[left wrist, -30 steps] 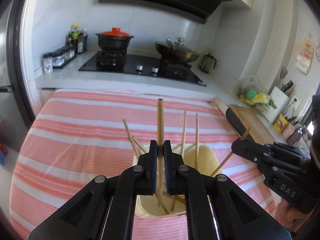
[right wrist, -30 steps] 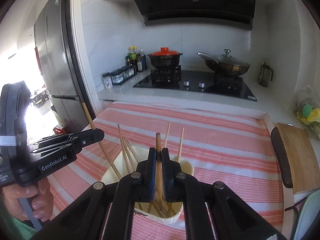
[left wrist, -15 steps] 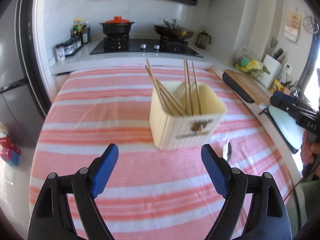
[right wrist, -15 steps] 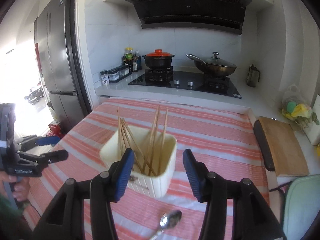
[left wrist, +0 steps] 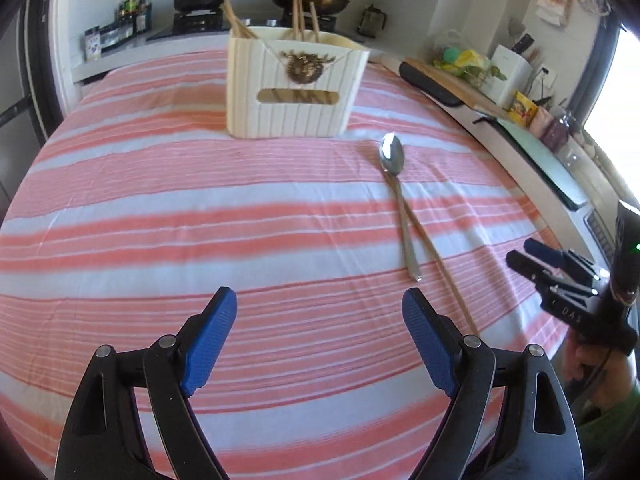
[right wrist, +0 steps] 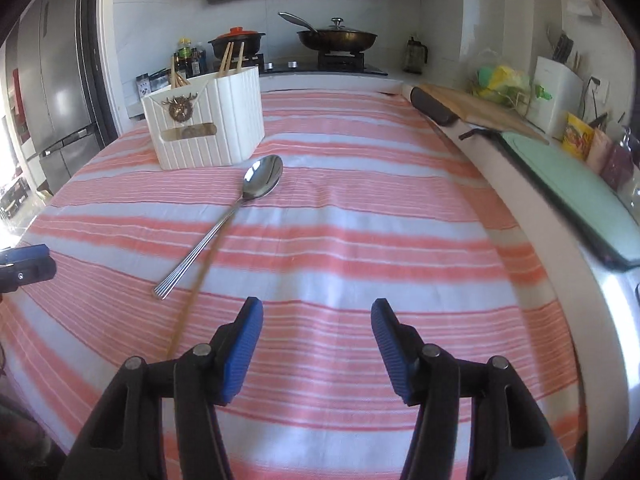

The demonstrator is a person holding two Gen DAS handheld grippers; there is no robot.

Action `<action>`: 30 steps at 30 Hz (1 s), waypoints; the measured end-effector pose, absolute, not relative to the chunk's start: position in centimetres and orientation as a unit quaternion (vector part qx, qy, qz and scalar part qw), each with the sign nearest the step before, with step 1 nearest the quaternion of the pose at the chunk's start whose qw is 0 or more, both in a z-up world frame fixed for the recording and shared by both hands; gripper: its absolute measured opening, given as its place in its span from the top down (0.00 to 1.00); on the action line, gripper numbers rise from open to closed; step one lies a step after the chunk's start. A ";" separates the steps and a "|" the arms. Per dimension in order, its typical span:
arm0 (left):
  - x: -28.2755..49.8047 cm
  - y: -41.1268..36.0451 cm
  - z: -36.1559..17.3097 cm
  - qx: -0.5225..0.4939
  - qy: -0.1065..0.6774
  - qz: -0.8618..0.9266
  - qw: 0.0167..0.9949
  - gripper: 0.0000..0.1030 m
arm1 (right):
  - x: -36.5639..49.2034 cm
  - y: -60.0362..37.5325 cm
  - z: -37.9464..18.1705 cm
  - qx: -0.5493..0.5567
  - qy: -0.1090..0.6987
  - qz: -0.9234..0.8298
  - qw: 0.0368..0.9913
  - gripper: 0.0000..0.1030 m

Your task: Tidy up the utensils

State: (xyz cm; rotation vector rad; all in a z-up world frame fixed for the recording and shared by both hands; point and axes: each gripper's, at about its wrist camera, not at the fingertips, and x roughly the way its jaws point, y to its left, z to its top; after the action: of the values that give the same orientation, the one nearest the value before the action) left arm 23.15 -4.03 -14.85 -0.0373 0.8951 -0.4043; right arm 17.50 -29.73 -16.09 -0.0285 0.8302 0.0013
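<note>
A cream utensil holder (left wrist: 294, 84) (right wrist: 206, 118) stands on the striped cloth and holds several wooden chopsticks (left wrist: 236, 20) (right wrist: 228, 58). A metal spoon (left wrist: 398, 200) (right wrist: 236, 208) lies on the cloth in front of it. One loose chopstick (left wrist: 444, 272) (right wrist: 198, 280) lies beside the spoon's handle. My left gripper (left wrist: 320, 340) is open and empty, low over the near cloth. My right gripper (right wrist: 316, 344) is open and empty, just right of the loose chopstick's near end. The right gripper also shows in the left wrist view (left wrist: 532, 256), and the left gripper's tip shows in the right wrist view (right wrist: 24, 264).
The table is covered by a pink and white striped cloth (left wrist: 200, 208) (right wrist: 380, 220). A wooden cutting board (right wrist: 476, 110) and a counter with clutter run along the right edge. A stove with a red-lidded pot (right wrist: 238, 40) and a pan (right wrist: 336, 38) stands behind. A fridge (right wrist: 52, 92) is at the left.
Both grippers opened, let go of their chopsticks in the holder, and pulled back and down toward the near edge of the table. The spoon and a loose chopstick came into view.
</note>
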 end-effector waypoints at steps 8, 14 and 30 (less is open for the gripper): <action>27.8 -11.0 -14.2 0.030 0.419 -0.251 0.872 0.17 | 18.0 -25.4 -16.5 0.010 0.415 0.085 0.906 0.48; 31.6 -15.3 -16.8 0.083 0.439 -0.249 0.859 0.25 | 18.5 -22.8 -19.6 -0.034 0.451 0.095 0.887 0.73; 29.6 -16.7 -19.3 0.124 0.432 -0.225 0.864 0.95 | 14.9 -28.1 -18.9 -0.068 0.447 -0.057 0.890 0.94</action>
State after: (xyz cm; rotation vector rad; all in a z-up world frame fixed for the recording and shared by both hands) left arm 29.57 -16.68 -19.35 0.2595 0.9062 -0.4724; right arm 14.86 -28.12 -18.88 -0.1415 0.9286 -0.1176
